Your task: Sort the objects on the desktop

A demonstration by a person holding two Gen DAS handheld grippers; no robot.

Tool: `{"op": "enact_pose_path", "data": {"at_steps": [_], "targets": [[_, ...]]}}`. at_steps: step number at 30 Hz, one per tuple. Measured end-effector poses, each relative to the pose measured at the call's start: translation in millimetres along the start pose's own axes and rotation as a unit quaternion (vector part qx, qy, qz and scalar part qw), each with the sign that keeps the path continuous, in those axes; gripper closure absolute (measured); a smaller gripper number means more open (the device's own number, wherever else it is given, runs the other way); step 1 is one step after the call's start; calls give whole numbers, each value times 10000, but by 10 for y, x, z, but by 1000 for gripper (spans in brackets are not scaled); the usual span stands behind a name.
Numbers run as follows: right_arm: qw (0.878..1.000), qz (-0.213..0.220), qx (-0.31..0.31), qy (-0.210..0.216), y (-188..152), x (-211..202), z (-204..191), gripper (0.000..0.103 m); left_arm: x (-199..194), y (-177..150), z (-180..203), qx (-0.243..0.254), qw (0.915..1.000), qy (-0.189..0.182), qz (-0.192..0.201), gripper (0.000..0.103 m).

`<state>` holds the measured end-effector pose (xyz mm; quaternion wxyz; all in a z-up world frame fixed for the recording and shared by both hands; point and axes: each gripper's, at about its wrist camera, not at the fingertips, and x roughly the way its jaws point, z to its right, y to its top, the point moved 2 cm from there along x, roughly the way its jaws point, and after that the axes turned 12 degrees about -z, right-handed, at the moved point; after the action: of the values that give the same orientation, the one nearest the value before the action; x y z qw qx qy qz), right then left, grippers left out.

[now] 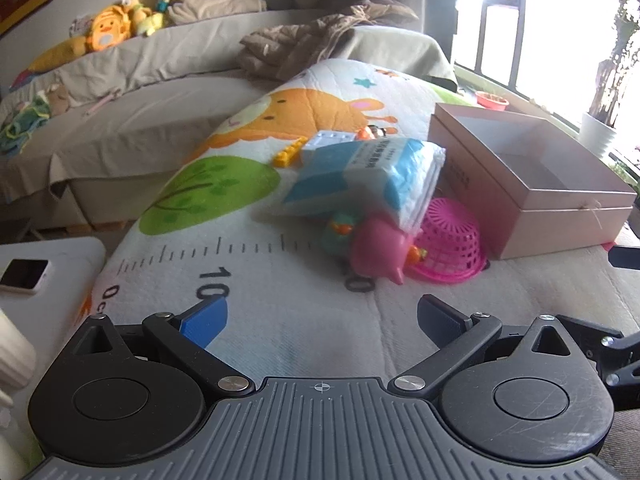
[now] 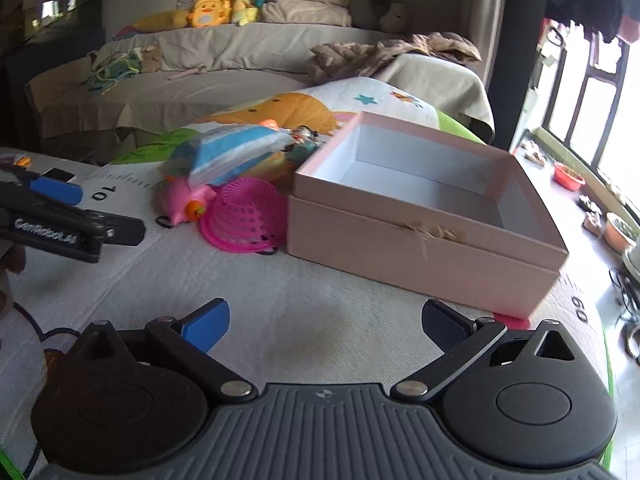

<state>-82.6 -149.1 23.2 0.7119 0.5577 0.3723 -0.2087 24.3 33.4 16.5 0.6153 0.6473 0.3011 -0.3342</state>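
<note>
Toys and a tissue pack [image 1: 362, 178] lie heaped near the middle of the play mat [image 1: 280, 312], and nothing sits in the pink box [image 2: 424, 216] yet, so your sorting looks to be at its start. The mat carries everything here; the box stands toward its window-side edge with its open top facing up and its white floor bare.

Both sets of jaws stand wide apart and hold nothing: the left gripper [image 1: 320, 320] points at the heap, the right gripper [image 2: 324, 326] at the near wall of the box, both hovering over bare mat.

The tissue pack leans across the pink pig toy [image 1: 378, 246] and over the overturned pink basket [image 1: 450, 240], which lies just beside the box wall. Take the pack first, I'd judge, since lifting anything beneath it would tip it off. Approach it with the left gripper from the near side and close across its short, soft thickness rather than its broad face; the wrapping looks slippery, so bite deep.

Behind the pack lie a yellow brick [image 1: 287, 154] and some smaller pieces, too blurred to name. Leave those until the heap is opened up. When carrying to the box, clear the tall rim before releasing, and keep the right gripper away from that path.
</note>
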Motion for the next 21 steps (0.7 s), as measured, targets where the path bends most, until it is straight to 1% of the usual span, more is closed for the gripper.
{"op": "enact_pose_path", "data": {"at_steps": [1, 3, 5, 7, 9, 11, 13, 14, 15, 17, 18, 19, 21], "targets": [[9998, 79, -166, 33, 35, -8, -71, 8, 12, 17, -33, -37, 10000, 22, -16, 0], [9991, 138, -382, 113, 106, 5, -176, 27, 40, 53, -97, -102, 9999, 68, -54, 0], [9980, 235, -560, 191, 194, 7, -270, 38, 60, 73, -149, -139, 9998, 103, -83, 0], [9966, 366, -709, 215, 316, -9, -324, 40, 85, 80, -176, -120, 9997, 152, -120, 0], [9957, 535, -708, 272, 480, -35, -325, 40, 118, 77, -175, -77, 9997, 170, -172, 0], [9956, 591, -562, 453, 723, -14, -261, 40, 141, 66, -147, -36, 9997, 131, -208, 0], [9959, 509, -422, 622, 1011, 67, -197, 29, 161, 58, -97, 31, 9997, 91, -243, 0], [9956, 483, -356, 717, 1127, 117, -162, 20, 167, 53, -73, 76, 9996, 67, -258, 0], [9951, 434, -311, 836, 1240, 174, -144, 14, 162, 49, -48, 136, 9996, 43, -256, 0], [9931, 197, -268, 1129, 1446, 346, -145, 13, 137, 23, -1, 275, 9994, 11, -193, 0], [9919, 38, -258, 1247, 1518, 438, -164, 9, 125, 10, 11, 330, 9993, -12, -162, 0], [9906, -143, -279, 1331, 1588, 550, -207, 8, 121, 2, 16, 357, 9992, -41, -152, 0], [9911, -342, -379, 1229, 1653, 729, -305, 8, 126, -21, -6, 349, 9991, -139, -172, 0]]}}
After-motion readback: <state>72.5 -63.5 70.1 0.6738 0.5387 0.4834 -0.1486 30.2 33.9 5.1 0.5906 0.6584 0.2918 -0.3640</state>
